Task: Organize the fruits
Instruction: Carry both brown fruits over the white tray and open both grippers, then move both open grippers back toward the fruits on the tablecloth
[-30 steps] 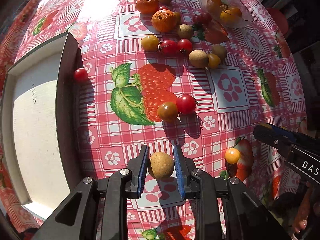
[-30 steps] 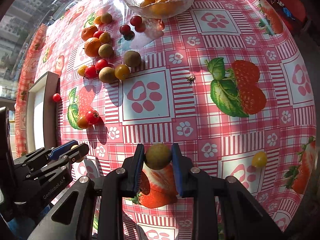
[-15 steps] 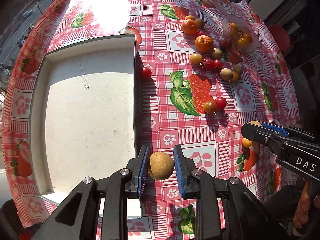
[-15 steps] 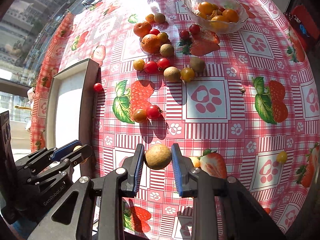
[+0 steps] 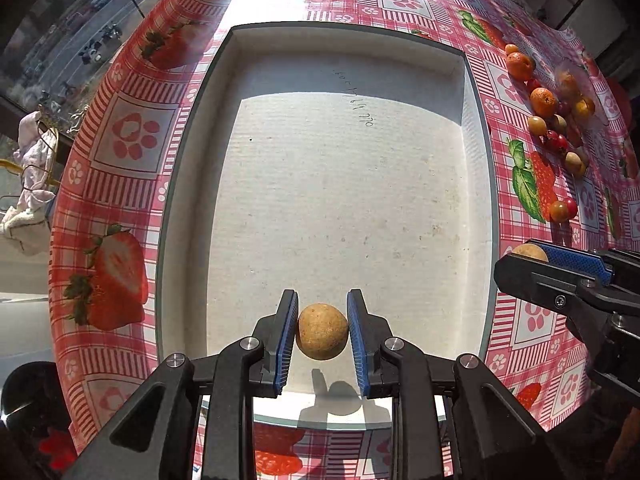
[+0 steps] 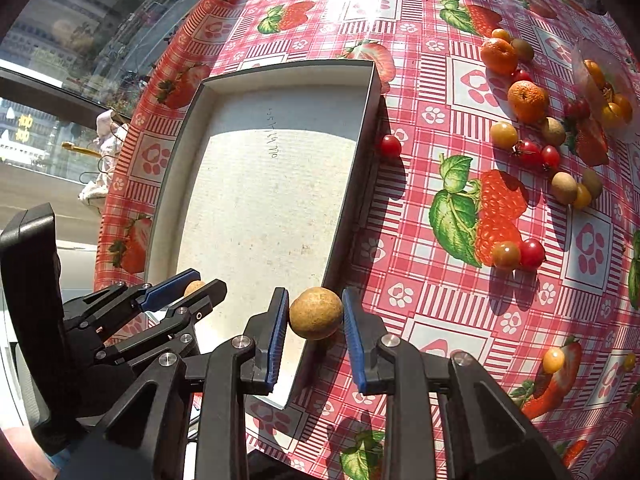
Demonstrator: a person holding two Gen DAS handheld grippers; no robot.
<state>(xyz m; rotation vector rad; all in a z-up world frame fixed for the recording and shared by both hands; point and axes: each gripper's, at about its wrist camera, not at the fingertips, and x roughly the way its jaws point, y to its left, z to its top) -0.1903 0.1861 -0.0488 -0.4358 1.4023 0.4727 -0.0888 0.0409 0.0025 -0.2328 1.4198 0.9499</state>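
Two small round tan fruits, longans by the look of them, are both off the tablecloth and in the air! They're light and firm-shelled, I'd say, but round enough to roll, so a squeeze across the widest part suits them, and that's how each is pinched.

Left gripper (image 5: 322, 336) is narrowed onto its longan (image 5: 322, 331), blue pads pressing both sides, hanging above the near end of the white tray (image 5: 476, 128), shadow falling on the tray floor.

Right gripper (image 6: 315, 320) clamps the second longan (image 6: 316, 313) the same way, right over the tray's near right wall, not inside yet.

Set them down low, I reckon, or they'll roll across that flat floor. Tangerines (image 6: 527, 101), cherry tomatoes (image 6: 531, 254) and more fruit wait on the tablecloth (image 6: 436, 304), well apart.
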